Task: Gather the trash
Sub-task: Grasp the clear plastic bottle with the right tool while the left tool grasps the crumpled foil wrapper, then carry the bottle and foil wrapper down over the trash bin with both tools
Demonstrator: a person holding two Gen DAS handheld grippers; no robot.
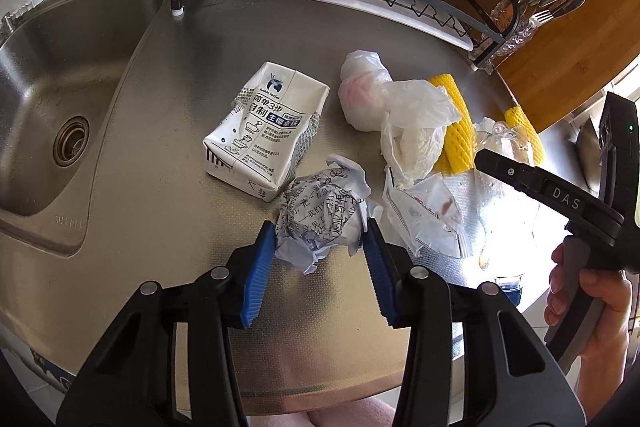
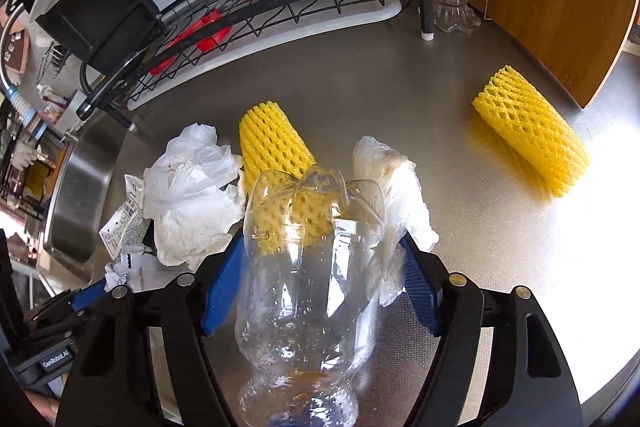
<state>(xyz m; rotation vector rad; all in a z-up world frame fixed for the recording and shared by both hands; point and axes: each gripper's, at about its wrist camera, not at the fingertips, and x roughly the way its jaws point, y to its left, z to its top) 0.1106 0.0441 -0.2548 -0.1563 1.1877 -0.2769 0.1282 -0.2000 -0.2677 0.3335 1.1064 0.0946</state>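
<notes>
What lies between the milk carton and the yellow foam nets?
In the left wrist view, a knotted white plastic bag and crumpled white paper lie between the carton and the nets; the paper overlaps the nearer net.

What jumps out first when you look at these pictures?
The clear plastic bottle fills the right view, between the right tool's blue pads. On the steel counter, the left tool closes around a crumpled paper ball, with a white carton and bright yellow foam nets nearby.
</notes>
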